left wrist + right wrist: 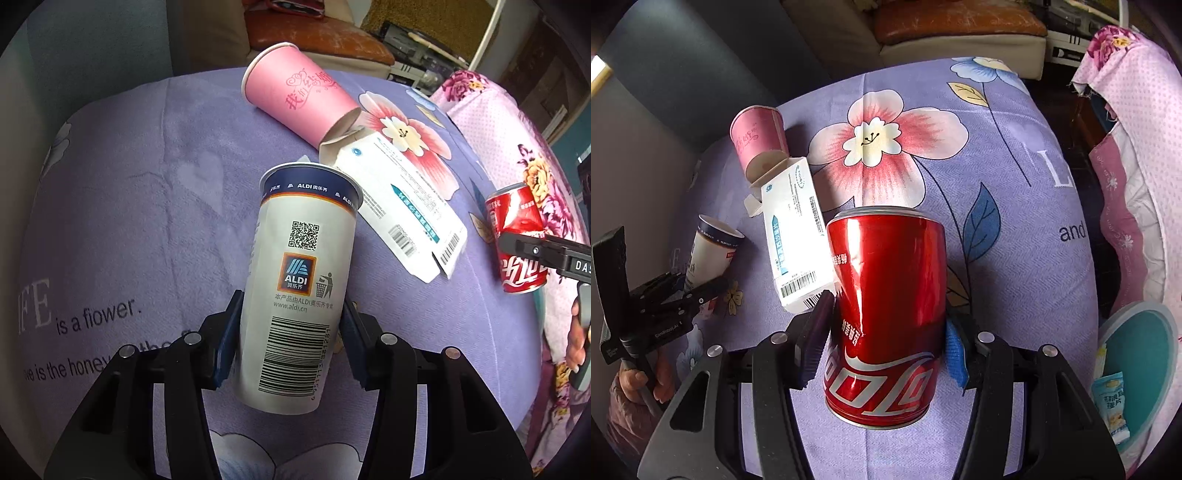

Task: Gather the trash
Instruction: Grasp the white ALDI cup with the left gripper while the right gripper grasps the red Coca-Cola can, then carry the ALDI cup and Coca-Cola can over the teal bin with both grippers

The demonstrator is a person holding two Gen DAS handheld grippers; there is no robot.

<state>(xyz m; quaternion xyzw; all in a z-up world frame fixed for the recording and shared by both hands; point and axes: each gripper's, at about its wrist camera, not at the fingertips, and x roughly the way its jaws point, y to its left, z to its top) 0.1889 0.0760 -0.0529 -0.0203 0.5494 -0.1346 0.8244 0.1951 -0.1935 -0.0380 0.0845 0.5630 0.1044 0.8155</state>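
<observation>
A white ALDI paper cup (pixel 301 280) with a blue rim stands between the pads of my left gripper (pixel 291 321), which press on both its sides. A dented red cola can (pixel 886 317) sits in my right gripper (pixel 888 325), whose pads touch it left and right. Both rest on or just above a purple flowered cloth (pixel 147 206). In the left wrist view the can (pixel 517 236) and the right gripper (pixel 546 251) show at the right edge. The right wrist view has the left gripper (pixel 676 291) with the cup (pixel 713 247) at the left.
A pink paper cup (pixel 295 99) lies on its side at the back, touching an opened white carton (pixel 399 206) lying flat. A teal bin (pixel 1137 350) holding a snack wrapper (pixel 1112 406) stands lower right. Pink flowered bedding (pixel 1137 110) runs along the right. A brown seat (pixel 953 18) lies beyond.
</observation>
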